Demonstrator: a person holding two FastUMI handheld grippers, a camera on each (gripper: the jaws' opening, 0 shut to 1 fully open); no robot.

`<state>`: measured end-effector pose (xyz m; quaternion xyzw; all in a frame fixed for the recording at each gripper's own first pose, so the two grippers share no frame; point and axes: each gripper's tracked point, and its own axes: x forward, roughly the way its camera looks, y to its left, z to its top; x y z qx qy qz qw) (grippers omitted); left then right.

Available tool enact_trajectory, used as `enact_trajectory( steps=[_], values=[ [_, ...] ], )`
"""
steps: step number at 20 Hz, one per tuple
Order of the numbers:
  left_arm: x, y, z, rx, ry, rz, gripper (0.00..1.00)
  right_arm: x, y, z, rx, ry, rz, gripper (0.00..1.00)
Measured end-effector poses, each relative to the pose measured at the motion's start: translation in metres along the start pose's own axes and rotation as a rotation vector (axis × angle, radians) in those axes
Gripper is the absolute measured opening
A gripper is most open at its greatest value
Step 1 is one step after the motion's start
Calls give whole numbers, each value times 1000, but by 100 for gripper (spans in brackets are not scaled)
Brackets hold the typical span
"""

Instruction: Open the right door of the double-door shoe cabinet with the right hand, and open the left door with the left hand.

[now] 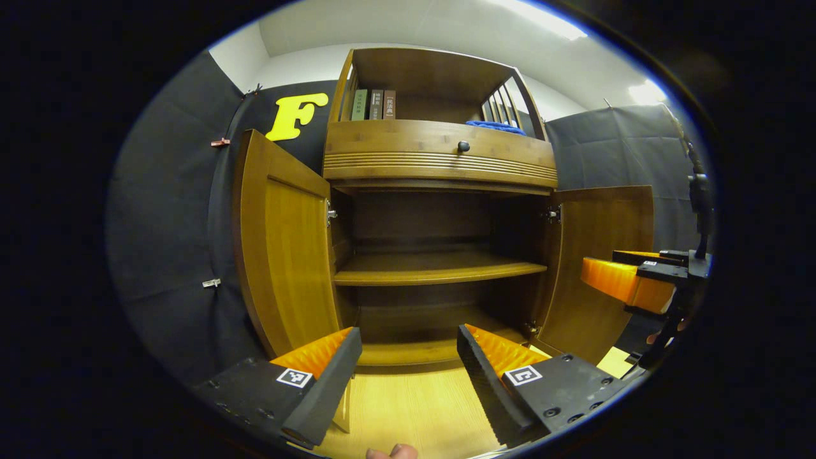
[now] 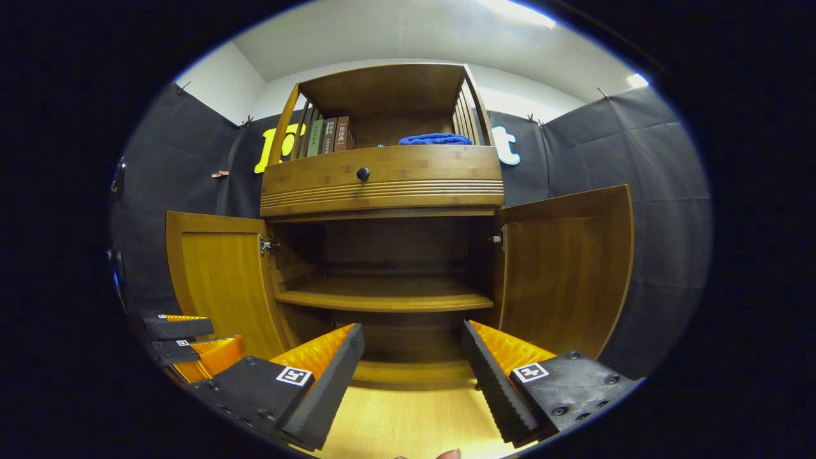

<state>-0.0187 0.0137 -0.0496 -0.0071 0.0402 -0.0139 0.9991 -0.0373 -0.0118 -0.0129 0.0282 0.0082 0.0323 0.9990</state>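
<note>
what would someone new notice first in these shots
The cabinet fills the middle, with its left door and right door both swung wide open on bare shelves. Above the drawer, a few books stand at the left and a blue cloth lies at the right. The right tool and the left tool both hang open in front, holding nothing.

The book (image 1: 375, 104) names are too small to read. The hand (image 1: 392, 452) is cut off at the bottom edge.
</note>
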Motion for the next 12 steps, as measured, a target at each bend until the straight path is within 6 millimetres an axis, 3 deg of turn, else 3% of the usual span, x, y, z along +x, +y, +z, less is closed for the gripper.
enact_trajectory(
  steps=[1, 2, 3, 5, 8, 10, 12],
  values=[
    [0, -1, 2, 0, -5, -5, 94, 0, -4, 0, -6, -4, -10, 100],
    [0, -1, 1, 2, -5, -5, 94, 1, -7, -3, -7, 5, -20, 93],
    [1, 0, 1, 2, -1, -2, 94, -2, -8, -7, 4, 15, -23, 98],
    [2, 1, 2, -8, -11, -2, 94, -4, -6, -7, 20, 20, -20, 94],
    [6, 4, 4, -17, -12, 11, 94, -5, -11, -6, -1, 24, -26, 100],
    [9, 7, 9, -12, -24, 24, 94, -3, -15, -3, 18, 23, -28, 94],
    [14, 8, 15, -11, -44, 37, 94, -1, -18, 1, 34, 19, -28, 94]
  ],
)
